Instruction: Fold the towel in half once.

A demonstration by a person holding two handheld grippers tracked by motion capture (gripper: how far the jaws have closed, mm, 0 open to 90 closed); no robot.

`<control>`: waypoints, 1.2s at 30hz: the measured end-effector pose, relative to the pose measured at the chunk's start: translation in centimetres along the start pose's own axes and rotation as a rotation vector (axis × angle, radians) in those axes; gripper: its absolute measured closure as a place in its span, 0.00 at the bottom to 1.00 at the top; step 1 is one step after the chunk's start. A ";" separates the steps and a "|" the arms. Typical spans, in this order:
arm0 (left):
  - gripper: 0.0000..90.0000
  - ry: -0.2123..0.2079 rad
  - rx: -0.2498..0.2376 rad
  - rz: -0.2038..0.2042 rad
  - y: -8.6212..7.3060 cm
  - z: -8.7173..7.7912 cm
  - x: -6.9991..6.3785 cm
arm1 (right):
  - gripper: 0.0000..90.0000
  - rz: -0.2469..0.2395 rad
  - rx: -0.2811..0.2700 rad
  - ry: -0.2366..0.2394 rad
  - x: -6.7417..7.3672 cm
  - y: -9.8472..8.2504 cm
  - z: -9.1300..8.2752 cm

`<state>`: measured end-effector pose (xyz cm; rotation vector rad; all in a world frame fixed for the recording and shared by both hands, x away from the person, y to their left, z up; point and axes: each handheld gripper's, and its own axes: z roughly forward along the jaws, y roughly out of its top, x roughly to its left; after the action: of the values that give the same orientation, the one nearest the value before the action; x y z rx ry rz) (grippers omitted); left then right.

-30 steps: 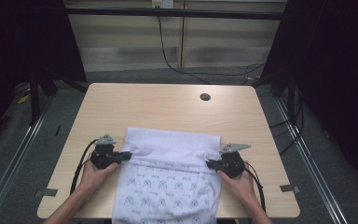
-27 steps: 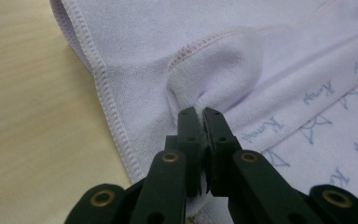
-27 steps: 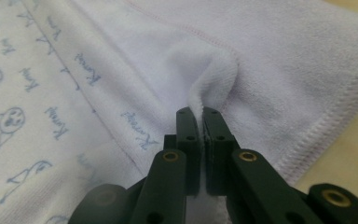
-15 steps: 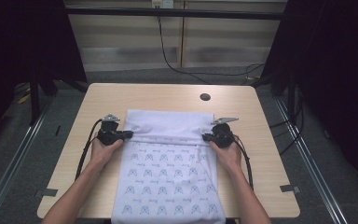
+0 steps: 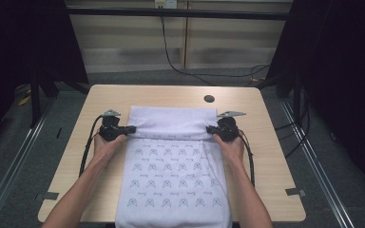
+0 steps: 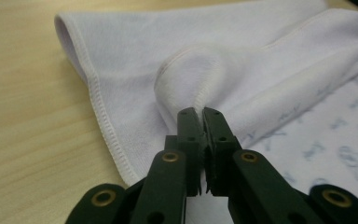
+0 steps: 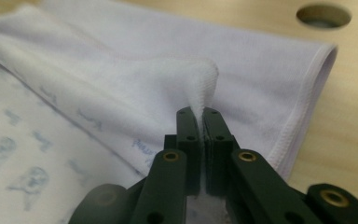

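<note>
A: On table (image 5: 261, 156), white printed towel (image 5: 173, 180) lies flat, near end hanging off the front edge, far end folded back toward the person.
B: Grippers?
A: Left gripper (image 5: 129, 129) clamped tight on the fold's left corner. Right gripper (image 5: 211, 129) same, pinching the right corner.
B: Cloth between the jaws?
A: Yes, both.

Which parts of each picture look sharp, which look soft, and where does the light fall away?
High view: the pale wooden table is evenly lit, the surroundings drop to near black. Left gripper view: the white printed cloth is crisp at its stitched hem, its blue motifs blur at right. Right gripper view: the left tongs and right tongs stay sharp; the round table hole is soft.
</note>
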<state>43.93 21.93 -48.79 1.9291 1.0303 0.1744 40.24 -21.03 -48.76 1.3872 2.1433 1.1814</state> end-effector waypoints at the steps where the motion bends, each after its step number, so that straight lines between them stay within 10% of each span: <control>1: 0.96 -0.012 -0.022 0.009 0.4 -0.8 -0.2 | 0.97 0.013 -0.034 0.012 -0.1 0.3 -0.7; 10: 0.96 -0.130 -0.178 0.044 2.1 -6.9 -3.6 | 0.97 -0.033 -0.205 0.078 1.4 3.0 -7.8; 23: 0.96 -0.253 -0.231 0.091 -1.6 -12.8 -7.7 | 0.97 -0.146 -0.260 0.159 5.2 0.2 -15.4; 30: 0.96 -0.265 -0.161 0.097 -6.2 -13.5 -9.3 | 0.97 -0.181 -0.213 0.179 7.2 -2.8 -17.1; 36: 0.95 -0.243 -0.020 0.082 -9.7 -11.2 -9.2 | 0.96 -0.145 -0.069 0.197 7.5 -8.1 -14.5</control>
<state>26.84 24.94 -47.37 1.9205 0.7866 -0.0048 22.46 -22.77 -45.22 1.1065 2.2678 1.3696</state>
